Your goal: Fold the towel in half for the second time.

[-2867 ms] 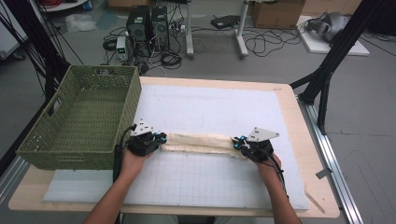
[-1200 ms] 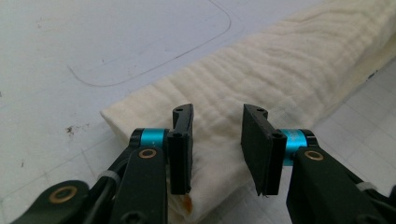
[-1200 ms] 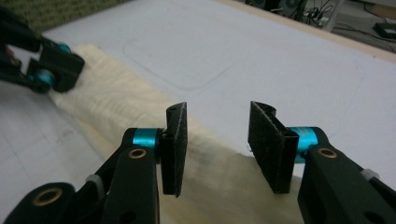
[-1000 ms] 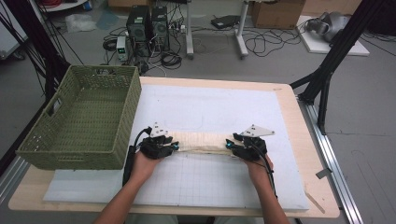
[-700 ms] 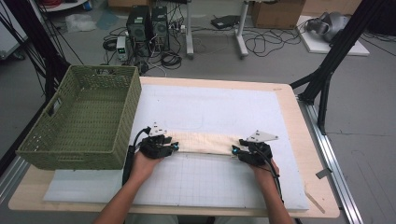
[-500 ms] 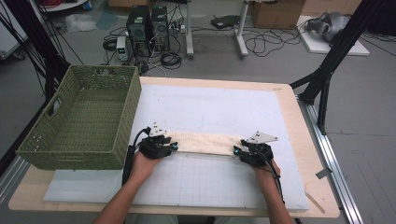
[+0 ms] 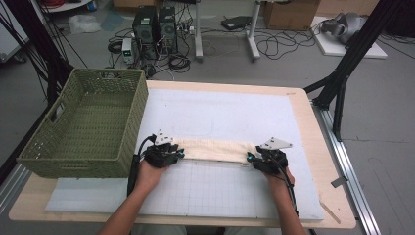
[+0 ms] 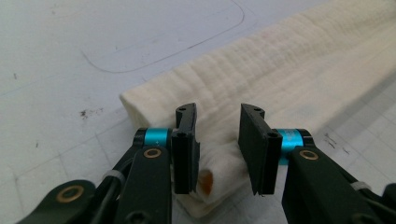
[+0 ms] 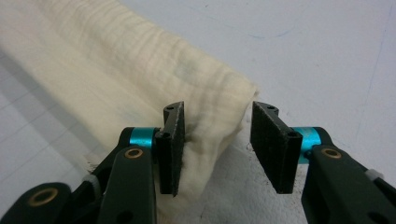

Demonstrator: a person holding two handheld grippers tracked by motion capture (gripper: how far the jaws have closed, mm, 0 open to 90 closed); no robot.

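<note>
Left gripper (image 8: 217, 149): fingers (image 8: 186, 147) apart, straddling the bunched end of the cloth (image 8: 289, 74); an orange mark shows in the fold between them. High view places this gripper (image 7: 164, 152) at the cloth's left end, just beside the basket.

Right gripper (image 9: 224, 151): fingers (image 9: 170, 149) apart, the left one touching the cloth's (image 9: 116, 79) other end, the right one clear of it. High view places it (image 7: 266, 159) at the cloth's right end.

Cloth (image 7: 215, 149): cream, folded into a long band, lying flat across the white mat (image 7: 230, 112), nearer the worktop's (image 7: 298, 100) front edge.

Basket (image 7: 83, 127): green woven, at the worktop's left edge.
</note>
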